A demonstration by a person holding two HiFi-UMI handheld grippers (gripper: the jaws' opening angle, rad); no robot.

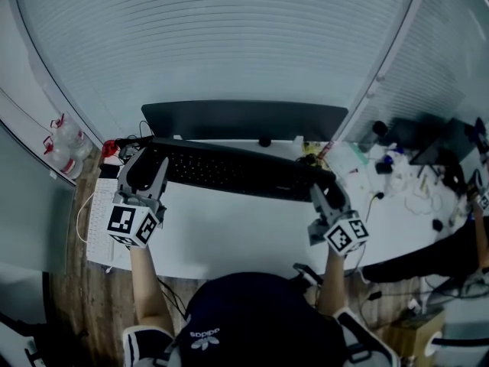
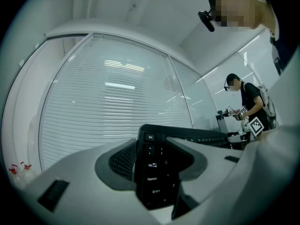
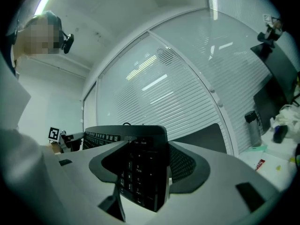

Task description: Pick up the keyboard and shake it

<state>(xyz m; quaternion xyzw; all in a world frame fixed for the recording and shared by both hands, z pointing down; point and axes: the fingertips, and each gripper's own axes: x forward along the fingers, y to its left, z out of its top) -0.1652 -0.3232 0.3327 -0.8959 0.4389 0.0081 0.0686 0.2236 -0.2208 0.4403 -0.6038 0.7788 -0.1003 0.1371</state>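
— What sort of room is it?
— A white tabletop (image 1: 229, 239) curves under glass walls hung with pale slatted blinds (image 1: 229, 37). A wood-grain surface (image 1: 72, 281) shows beyond its left edge.

— And the keyboard?
— The keyboard (image 1: 237, 170) is black, long and full-size with a number block. It lies along the back edge of the tabletop, just in front of a dark monitor (image 1: 244, 119), and slants in the head view with its left end farther back. The left gripper (image 1: 145, 167) is clamped on the left end, over the Esc and Tab keys. The right gripper (image 1: 321, 193) is clamped on the right end, over the number block. I cannot tell whether the keyboard is clear of the tabletop.

— What else is about?
— Clear bottles (image 1: 65, 145) with red marks stand past the back left corner. Small clutter and cables (image 1: 397, 178) cover the tabletop's right end. In the left gripper view another person (image 2: 251, 104) stands past the keyboard's far end.
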